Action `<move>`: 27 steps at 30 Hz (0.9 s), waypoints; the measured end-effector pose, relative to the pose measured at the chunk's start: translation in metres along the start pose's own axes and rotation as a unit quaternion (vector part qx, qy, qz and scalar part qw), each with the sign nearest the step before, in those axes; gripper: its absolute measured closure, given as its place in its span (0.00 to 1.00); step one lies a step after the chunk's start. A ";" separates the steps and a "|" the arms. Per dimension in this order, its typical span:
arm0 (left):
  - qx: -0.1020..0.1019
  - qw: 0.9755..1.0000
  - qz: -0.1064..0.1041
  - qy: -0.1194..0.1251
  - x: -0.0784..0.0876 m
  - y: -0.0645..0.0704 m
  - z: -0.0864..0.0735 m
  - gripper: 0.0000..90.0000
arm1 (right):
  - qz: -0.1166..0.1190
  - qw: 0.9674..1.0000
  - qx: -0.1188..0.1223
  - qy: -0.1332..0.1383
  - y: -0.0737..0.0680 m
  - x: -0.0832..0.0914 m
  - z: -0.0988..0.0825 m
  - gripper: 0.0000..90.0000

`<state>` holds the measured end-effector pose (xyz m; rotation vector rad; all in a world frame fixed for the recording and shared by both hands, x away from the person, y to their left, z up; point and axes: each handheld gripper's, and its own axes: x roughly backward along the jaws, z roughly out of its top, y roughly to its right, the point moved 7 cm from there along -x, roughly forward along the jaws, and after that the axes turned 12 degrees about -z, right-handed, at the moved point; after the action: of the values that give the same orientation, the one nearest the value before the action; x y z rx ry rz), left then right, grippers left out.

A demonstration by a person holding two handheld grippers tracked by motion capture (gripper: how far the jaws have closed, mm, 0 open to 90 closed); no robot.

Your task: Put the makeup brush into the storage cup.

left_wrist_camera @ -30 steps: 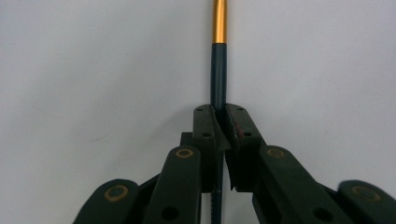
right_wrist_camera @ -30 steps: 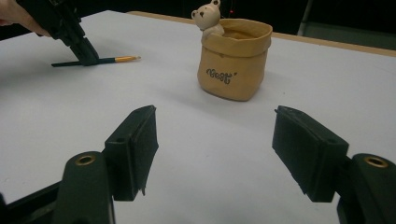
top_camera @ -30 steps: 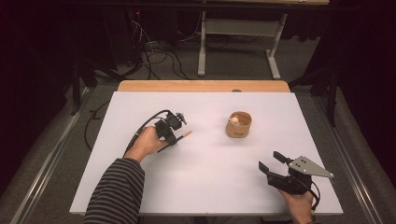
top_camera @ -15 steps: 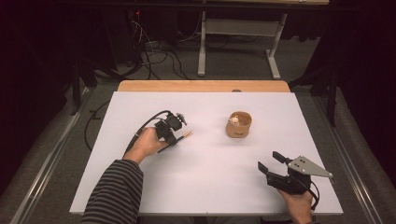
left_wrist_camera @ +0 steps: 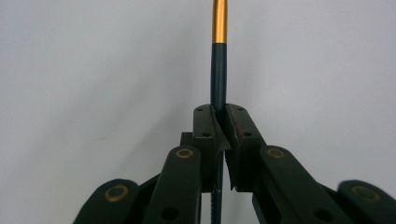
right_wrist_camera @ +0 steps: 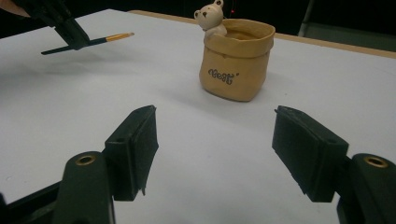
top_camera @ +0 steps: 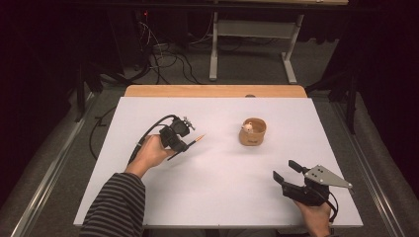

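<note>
A slim dark pen [top_camera: 195, 140] with a gold end is clamped in my left gripper [top_camera: 183, 146], held just above the left middle of the white table [top_camera: 217, 197]. In the left gripper view the jaws [left_wrist_camera: 218, 112] are shut on the pen's shaft [left_wrist_camera: 218, 70], its gold end pointing away. A tan fabric-look pot [top_camera: 253, 132] with a small bear figure on its rim stands right of centre. My right gripper [top_camera: 285, 170] is open near the front right edge, facing the pot [right_wrist_camera: 233, 65] with nothing between its jaws [right_wrist_camera: 215, 119]. Farther off, the left gripper [right_wrist_camera: 70, 30] and pen [right_wrist_camera: 100, 41] are visible.
A wooden strip [top_camera: 212, 91] runs along the table's far edge. Beyond it are a table frame's legs [top_camera: 213, 49] and cables [top_camera: 163, 54] on a dark floor. A black cable [top_camera: 148, 133] trails from the left gripper.
</note>
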<state>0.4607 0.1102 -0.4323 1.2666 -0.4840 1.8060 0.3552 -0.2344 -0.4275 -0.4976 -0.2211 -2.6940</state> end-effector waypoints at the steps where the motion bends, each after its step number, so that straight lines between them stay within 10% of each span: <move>1: 0.001 1.000 -0.001 0.005 0.002 0.001 -0.001 0.93 | 0.000 1.000 -0.001 0.003 0.001 0.001 0.001 0.37; 27: -0.019 0.991 -0.051 0.123 0.037 0.042 -0.032 0.93 | -0.001 1.000 -0.001 0.000 0.000 0.001 0.000 0.37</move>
<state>0.4041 0.1255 -0.4054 1.0066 -0.3083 1.8268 0.3544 -0.2343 -0.4274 -0.4972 -0.2193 -2.6965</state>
